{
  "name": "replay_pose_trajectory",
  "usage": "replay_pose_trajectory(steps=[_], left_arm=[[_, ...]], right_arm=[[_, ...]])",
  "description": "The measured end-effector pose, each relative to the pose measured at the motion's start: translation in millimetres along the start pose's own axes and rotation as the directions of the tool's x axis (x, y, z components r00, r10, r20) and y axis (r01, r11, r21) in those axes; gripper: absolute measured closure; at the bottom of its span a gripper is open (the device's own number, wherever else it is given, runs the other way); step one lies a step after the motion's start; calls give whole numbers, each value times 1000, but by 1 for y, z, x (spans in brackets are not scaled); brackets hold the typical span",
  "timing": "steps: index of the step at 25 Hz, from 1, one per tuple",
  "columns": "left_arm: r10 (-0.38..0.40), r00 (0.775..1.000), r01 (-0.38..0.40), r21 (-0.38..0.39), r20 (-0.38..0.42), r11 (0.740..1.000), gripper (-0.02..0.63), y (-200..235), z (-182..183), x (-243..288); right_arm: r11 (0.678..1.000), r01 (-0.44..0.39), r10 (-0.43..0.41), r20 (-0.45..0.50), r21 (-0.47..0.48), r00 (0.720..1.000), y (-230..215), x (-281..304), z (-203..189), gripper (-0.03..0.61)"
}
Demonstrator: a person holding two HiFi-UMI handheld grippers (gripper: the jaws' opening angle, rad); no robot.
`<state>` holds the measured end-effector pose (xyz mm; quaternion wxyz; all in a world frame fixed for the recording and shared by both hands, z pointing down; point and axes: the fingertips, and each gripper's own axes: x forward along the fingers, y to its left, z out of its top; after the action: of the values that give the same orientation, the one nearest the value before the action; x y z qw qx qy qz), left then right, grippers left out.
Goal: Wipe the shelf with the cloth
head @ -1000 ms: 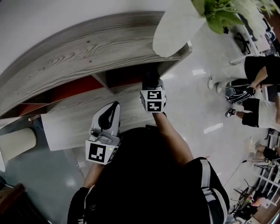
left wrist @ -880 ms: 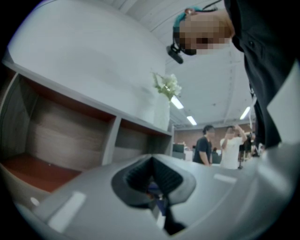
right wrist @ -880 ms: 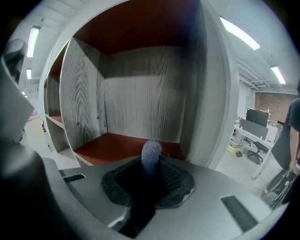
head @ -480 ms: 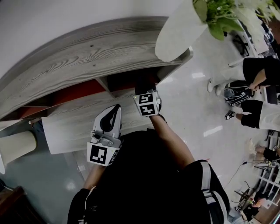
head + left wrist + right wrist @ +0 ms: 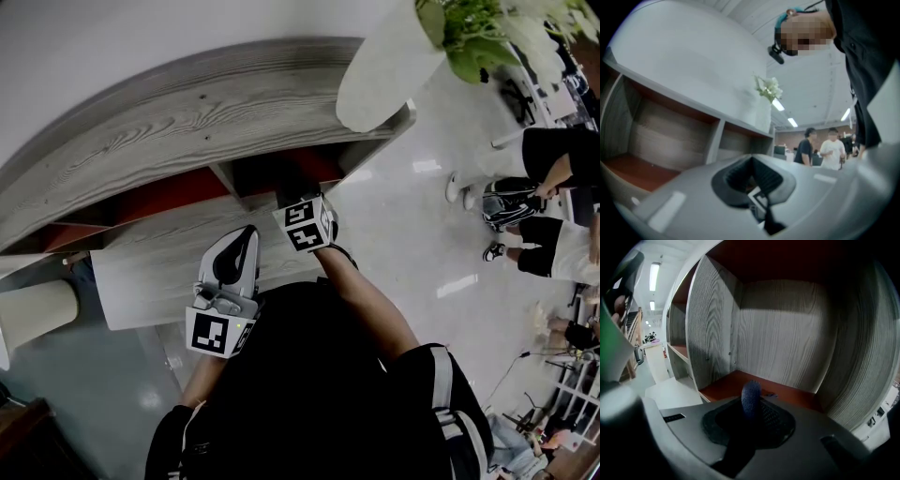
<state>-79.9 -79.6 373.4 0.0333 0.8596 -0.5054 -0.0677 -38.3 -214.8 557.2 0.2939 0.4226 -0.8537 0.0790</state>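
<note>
The shelf unit (image 5: pixel 178 112) is grey wood with red-brown compartment floors. My right gripper (image 5: pixel 302 217) reaches into the right-hand compartment, and its jaws are hidden under the top board in the head view. In the right gripper view that gripper (image 5: pixel 751 414) is shut on a dark blue cloth (image 5: pixel 751 398), which sticks up between the jaws just above the compartment's red-brown floor (image 5: pixel 792 397). My left gripper (image 5: pixel 242 242) hangs back over the pale lower ledge (image 5: pixel 141 272). In its own view the left gripper (image 5: pixel 752 180) is shut with nothing held.
A white vase (image 5: pixel 384 66) with a green plant stands on the shelf's top at the right end. A pale cylinder (image 5: pixel 37 309) sits at the far left. People (image 5: pixel 553 159) stand on the glossy floor to the right.
My right gripper has moved left and a little deeper into the compartment with the cloth. The left gripper has stayed almost in place.
</note>
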Motion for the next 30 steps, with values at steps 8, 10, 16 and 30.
replay_pose_trajectory(steps=[8,10,16,30], left_arm=[[19,1000,-19,-4,1,1000,609,1,0,-6],[25,1000,-25,-1,4,1000,609,2,1,-8],[44,999,-44,1,15,999,609,5,3,-14],[40,999,-40,-2,25,999,609,7,6,-15]], right_arm=[[996,-57,57,1,-72,998,27,7,8,525],[993,-77,77,3,-94,997,35,8,9,526],[980,-138,140,5,-146,990,51,9,11,526],[897,-340,347,-30,-283,938,96,-4,7,526]])
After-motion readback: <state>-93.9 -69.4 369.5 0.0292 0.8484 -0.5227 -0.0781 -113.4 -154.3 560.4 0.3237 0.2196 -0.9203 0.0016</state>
